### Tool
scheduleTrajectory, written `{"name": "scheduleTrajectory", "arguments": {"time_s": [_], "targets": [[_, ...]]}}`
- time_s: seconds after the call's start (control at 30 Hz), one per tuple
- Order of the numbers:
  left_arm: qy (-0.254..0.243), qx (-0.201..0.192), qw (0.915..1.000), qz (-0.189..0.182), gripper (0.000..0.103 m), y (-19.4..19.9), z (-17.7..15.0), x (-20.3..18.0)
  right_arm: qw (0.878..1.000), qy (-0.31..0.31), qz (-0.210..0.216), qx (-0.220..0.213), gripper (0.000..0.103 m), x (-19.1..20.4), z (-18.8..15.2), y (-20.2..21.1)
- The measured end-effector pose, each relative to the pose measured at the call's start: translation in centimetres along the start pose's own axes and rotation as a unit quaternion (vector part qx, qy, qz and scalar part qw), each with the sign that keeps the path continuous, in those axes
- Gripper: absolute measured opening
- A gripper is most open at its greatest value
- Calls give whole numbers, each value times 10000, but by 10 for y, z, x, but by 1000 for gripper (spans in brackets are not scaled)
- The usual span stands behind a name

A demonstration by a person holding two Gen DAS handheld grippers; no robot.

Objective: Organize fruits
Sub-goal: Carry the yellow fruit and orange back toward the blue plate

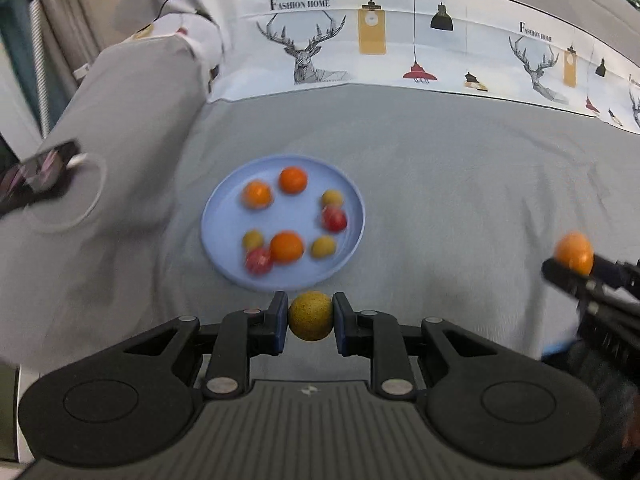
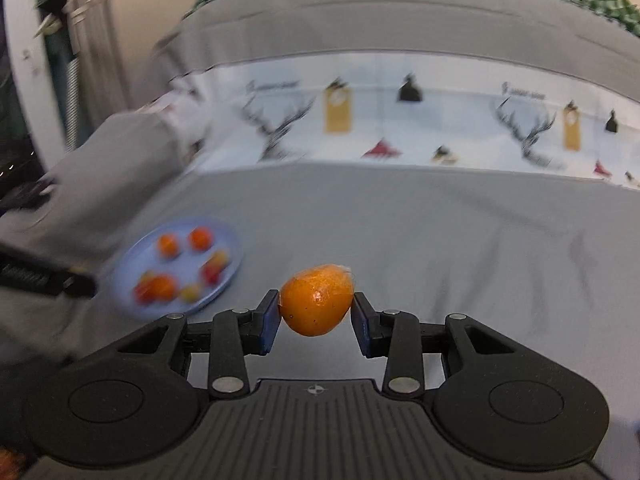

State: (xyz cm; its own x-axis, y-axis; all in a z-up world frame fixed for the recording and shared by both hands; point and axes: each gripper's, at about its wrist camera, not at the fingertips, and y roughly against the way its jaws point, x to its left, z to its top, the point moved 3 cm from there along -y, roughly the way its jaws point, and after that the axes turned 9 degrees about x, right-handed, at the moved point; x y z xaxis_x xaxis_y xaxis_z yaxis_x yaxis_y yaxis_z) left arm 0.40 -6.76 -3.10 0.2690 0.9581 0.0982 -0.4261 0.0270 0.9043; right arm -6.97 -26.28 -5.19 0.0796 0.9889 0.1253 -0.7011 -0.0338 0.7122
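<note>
A light blue plate (image 1: 228, 268) lies on the grey bed cover and holds several small fruits: oranges, red ones and yellow-green ones. My left gripper (image 1: 310, 317) is shut on a yellow-green round fruit (image 1: 310, 316), just in front of the plate's near rim. My right gripper (image 2: 316, 307) is shut on an orange fruit (image 2: 316, 300), held above the cover to the right of the plate (image 2: 132, 256). The right gripper with its orange (image 1: 574, 251) also shows at the right edge of the left wrist view.
A grey pillow (image 1: 120, 128) lies left of the plate with a dark phone-like object (image 1: 40, 172) on it. A white printed band with deer and lamps (image 1: 400, 44) runs across the bed behind. Grey cover (image 1: 460, 200) stretches right of the plate.
</note>
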Motion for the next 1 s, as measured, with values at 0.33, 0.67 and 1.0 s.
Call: {"name": "scheduleTrajectory", "arguments": {"time_s": [0.33,0.67,1.0], "targets": [[243,-393,9988,-147,26,33,-53,26,9967,795,62,-164,40,79,-26,52],[393,-710,9962,-306,26,52,-65,33,9938,1085,-5,-247,40,103,-35,72],[491,-787,9950,-371,26,58,-69,40,9930,1146,-14,-290,40,109,-35,76]]}}
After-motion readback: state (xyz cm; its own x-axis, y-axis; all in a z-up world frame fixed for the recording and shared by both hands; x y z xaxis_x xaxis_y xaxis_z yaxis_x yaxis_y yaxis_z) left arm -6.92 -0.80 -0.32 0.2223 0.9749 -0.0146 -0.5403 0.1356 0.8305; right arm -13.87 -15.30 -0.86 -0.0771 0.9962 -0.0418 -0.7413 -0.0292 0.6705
